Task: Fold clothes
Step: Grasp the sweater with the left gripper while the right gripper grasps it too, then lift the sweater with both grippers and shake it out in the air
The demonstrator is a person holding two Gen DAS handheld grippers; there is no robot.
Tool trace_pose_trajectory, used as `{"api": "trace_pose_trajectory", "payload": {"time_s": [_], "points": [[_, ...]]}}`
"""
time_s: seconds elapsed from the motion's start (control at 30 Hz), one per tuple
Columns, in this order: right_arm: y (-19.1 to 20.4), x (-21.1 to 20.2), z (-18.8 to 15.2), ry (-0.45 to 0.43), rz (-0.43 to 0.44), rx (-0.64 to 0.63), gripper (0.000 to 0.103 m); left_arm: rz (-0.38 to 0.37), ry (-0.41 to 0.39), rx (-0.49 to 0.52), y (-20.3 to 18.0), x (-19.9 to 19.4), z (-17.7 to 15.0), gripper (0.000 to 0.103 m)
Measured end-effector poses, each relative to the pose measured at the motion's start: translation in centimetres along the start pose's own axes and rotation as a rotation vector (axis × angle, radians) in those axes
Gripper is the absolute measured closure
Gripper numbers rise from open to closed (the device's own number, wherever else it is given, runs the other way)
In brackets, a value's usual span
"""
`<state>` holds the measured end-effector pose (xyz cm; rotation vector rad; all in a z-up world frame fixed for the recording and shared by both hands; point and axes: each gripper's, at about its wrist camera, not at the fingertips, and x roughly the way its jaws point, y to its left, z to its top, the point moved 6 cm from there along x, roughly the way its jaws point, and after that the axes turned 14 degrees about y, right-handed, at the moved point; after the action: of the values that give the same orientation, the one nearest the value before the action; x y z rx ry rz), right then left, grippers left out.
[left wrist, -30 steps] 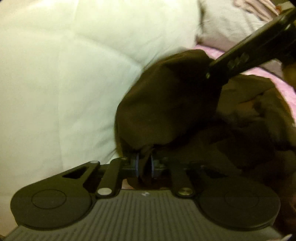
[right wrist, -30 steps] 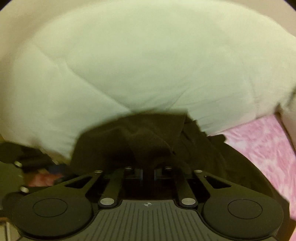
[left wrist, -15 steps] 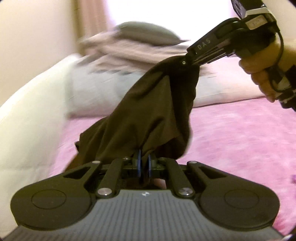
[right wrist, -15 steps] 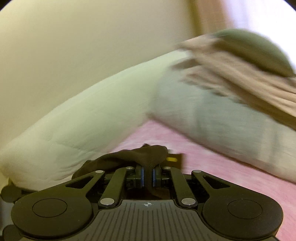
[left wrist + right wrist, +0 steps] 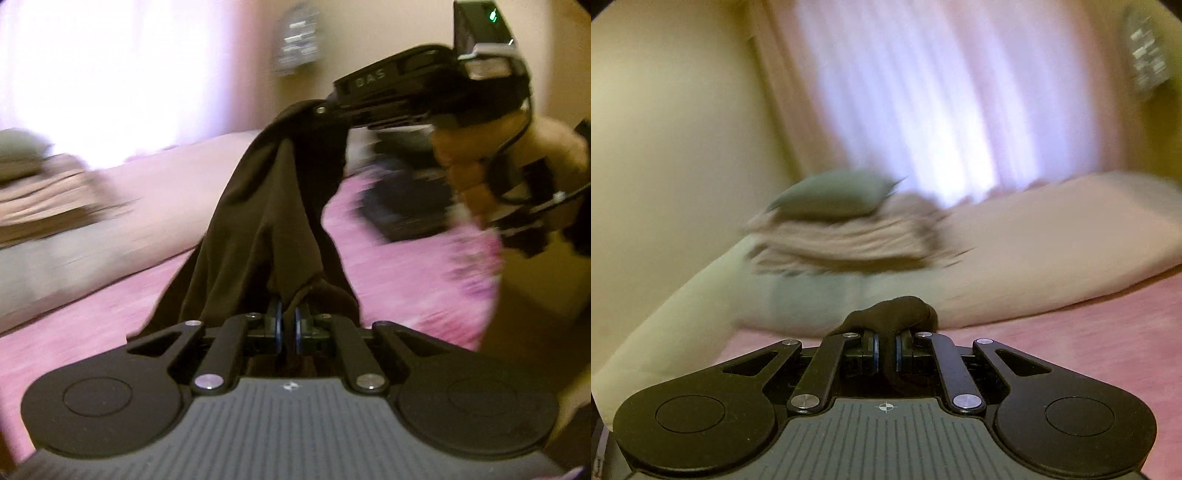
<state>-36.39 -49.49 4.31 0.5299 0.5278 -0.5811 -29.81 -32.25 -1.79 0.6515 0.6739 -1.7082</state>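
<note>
A dark brown garment [image 5: 273, 206] hangs stretched in the air between both grippers, above the pink bedspread [image 5: 110, 317]. My left gripper [image 5: 287, 325] is shut on its lower edge. In the left wrist view the right gripper [image 5: 325, 107] pinches the garment's upper end at the top right, held by a hand [image 5: 476, 173]. In the right wrist view my right gripper [image 5: 885, 350] is shut on a bunched fold of the same dark cloth [image 5: 894, 314]; the rest of the garment is hidden below it.
A stack of folded beige cloth with a grey cushion [image 5: 834, 199] on top lies on a long pale pillow [image 5: 1052, 243]. Behind is a bright curtained window [image 5: 923, 99]. A dark object [image 5: 406, 206] lies on the bed at the right. A cream wall [image 5: 665, 147] stands left.
Both grippers have swung up and away from the white quilt, lifting the brown garment off the pile into the air. The views now face the pillows and window.
</note>
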Motion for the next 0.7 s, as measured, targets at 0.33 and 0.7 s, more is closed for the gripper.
{"api": "trace_pose_trajectory", "payload": {"time_s": [0.33,0.7], "points": [[-5.2,-12.2,6.7,-0.167,-0.099,-0.124,0.096,-0.217,-0.153,-0.001,-2.9,-0.6,7.4,0.099],[0.6,10.1,3.6,0.144,0.051,-0.181,0.007,0.206,0.14,-0.449,16.0,3.8,-4.6,0.074]]}}
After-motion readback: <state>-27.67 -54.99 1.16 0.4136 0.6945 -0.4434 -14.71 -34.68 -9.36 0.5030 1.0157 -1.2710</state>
